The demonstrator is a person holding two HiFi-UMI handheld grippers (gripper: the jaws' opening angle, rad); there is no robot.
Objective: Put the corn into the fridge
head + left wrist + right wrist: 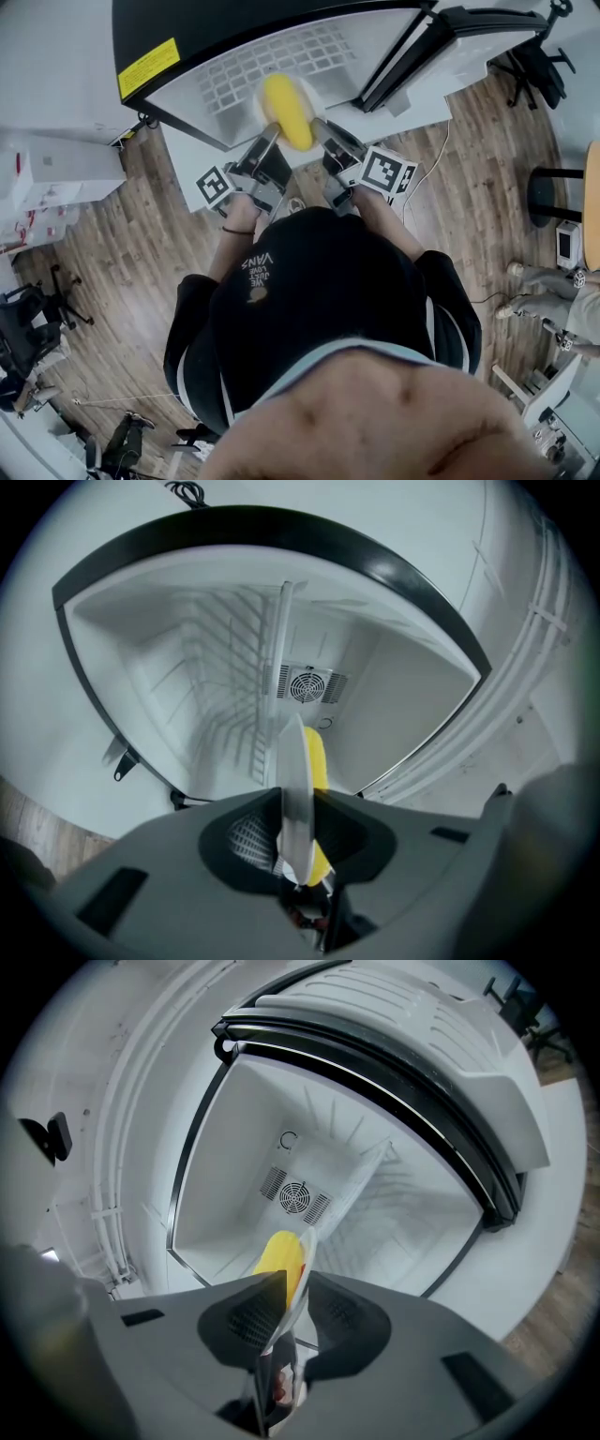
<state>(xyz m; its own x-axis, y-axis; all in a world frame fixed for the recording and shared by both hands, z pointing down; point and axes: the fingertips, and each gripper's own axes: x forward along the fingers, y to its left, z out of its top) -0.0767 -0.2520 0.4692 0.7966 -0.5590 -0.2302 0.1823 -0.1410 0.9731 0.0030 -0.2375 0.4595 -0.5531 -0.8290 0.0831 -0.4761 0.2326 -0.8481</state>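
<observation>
Here, in the head view, we hold the corn [286, 111] between the left gripper [270, 136] and the right gripper [321, 136], at the open fridge [169, 23]. In the left gripper view, our fingers clamp a white plate [293, 780] carrying the corn. In the right gripper view, the fingers pinch the opposite rim.

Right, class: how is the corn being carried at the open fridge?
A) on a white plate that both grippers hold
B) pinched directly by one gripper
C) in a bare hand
A: the corn lies on the plate, and the left gripper and right gripper each clamp its rim.
</observation>
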